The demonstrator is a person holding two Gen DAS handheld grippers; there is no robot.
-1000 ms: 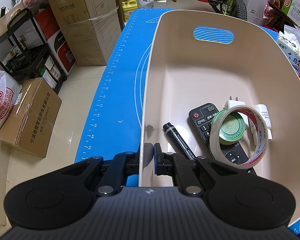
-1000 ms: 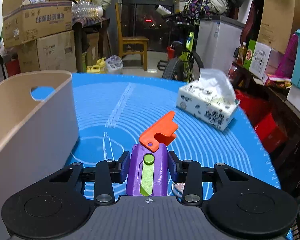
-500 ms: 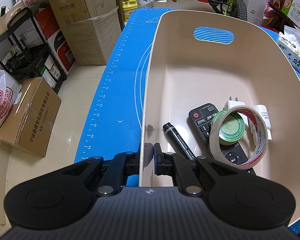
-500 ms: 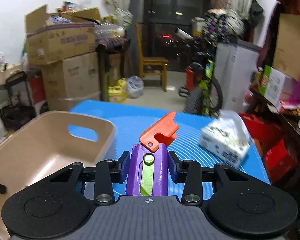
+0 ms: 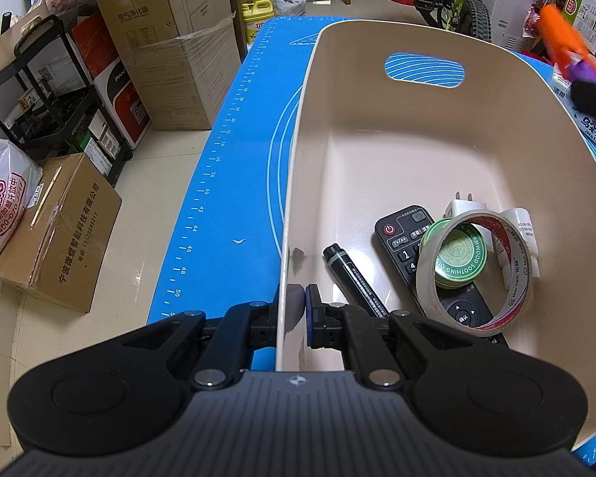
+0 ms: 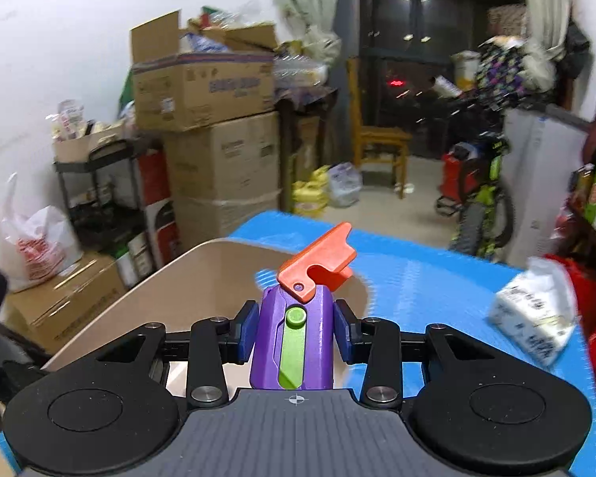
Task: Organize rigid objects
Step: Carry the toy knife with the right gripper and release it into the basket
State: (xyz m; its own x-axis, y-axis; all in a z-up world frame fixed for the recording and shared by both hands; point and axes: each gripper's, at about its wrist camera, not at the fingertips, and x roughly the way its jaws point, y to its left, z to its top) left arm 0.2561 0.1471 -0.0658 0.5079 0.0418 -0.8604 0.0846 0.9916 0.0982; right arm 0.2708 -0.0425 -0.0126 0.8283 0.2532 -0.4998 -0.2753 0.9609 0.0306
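Cluttered storeroom, blue mat over the table (image 5: 234,167). Nearest on it, beige bin (image 5: 377,151), near rim pinched tight in the left claw (image 5: 297,314). Inside the bin, near to far: black marker (image 5: 353,278), tape roll (image 5: 476,274) around a green tin (image 5: 459,254), remote (image 5: 405,238), white plug (image 5: 463,208). Above the bin's right edge, right claw (image 6: 294,334) clamped on the purple-and-orange toy (image 6: 298,338). Beyond, tissue pack (image 6: 532,314).

Stacked cardboard boxes (image 6: 218,127) line a white wall (image 6: 59,39); wooden chair (image 6: 381,151) beyond.
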